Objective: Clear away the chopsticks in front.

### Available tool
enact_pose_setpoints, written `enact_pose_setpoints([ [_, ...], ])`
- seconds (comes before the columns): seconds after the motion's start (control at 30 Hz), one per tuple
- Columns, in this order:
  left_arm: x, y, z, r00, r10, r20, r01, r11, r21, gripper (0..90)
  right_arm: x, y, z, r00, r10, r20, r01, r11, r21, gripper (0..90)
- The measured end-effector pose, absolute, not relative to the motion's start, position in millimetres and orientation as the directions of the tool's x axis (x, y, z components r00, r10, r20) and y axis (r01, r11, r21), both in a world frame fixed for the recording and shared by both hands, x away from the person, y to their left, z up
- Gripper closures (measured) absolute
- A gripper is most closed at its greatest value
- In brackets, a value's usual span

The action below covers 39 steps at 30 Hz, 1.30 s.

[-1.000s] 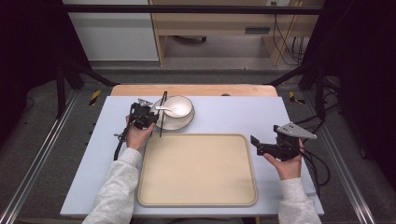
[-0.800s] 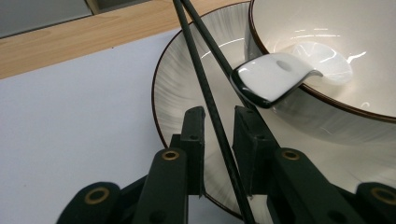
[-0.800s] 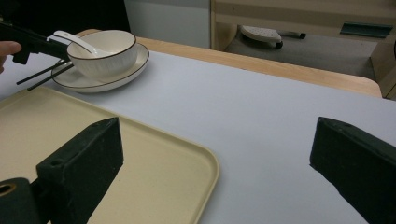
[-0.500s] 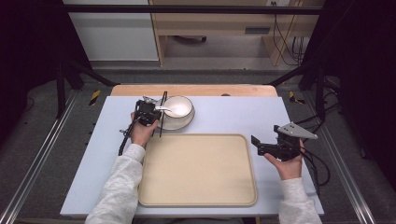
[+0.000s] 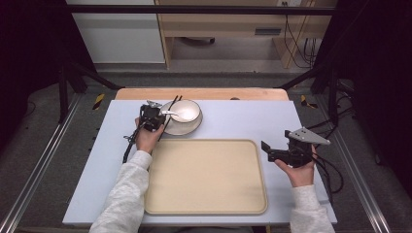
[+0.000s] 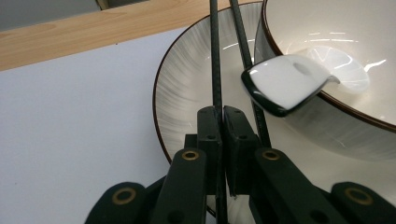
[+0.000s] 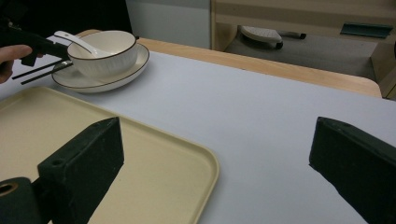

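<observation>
A white bowl (image 5: 190,109) with a dark rim stands on a matching plate (image 5: 187,129) at the back of the mat. In the bowl rests a white spoon (image 5: 177,114), its handle pointing left. Two black chopsticks (image 5: 171,108) lie across the plate's left rim. My left gripper (image 5: 158,115) is at that rim. In the left gripper view the left gripper (image 6: 222,112) is shut on one chopstick (image 6: 215,56); the other chopstick (image 6: 243,44) passes just right of the jaws, under the spoon (image 6: 285,81). My right gripper (image 5: 267,151) hovers open at the tray's right edge, holding nothing.
A large beige tray (image 5: 204,194) with nothing on it lies in the middle of the pale mat (image 5: 243,121). The wooden table edge (image 5: 204,93) runs behind the plate. Black frame bars and cables stand off to the right.
My left gripper has edged right and slightly forward, up to the plate's left rim and the chopsticks. The right gripper has stayed put.
</observation>
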State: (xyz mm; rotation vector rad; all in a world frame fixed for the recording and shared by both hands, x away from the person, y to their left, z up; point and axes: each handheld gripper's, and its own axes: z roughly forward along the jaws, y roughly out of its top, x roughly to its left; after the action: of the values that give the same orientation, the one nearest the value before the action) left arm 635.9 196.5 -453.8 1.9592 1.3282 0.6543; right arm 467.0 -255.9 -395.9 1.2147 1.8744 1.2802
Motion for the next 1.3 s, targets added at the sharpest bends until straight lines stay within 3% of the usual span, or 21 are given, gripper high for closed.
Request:
enact_pose_setpoints([
  [0.37,614.0,217.5,-440.9,0.306,0.952,0.023,0.580,-0.206,0.788,85.9,465.8,-257.4,-394.8,-0.430,0.902,0.037,0.361,0.134,0.923,3.4],
  [1.3,517.1,242.5,-413.9,0.210,0.978,0.017,0.522,-0.127,0.843,85.8,459.4,-260.2,-391.5,-0.424,0.905,0.043,0.352,0.121,0.928,1.9],
])
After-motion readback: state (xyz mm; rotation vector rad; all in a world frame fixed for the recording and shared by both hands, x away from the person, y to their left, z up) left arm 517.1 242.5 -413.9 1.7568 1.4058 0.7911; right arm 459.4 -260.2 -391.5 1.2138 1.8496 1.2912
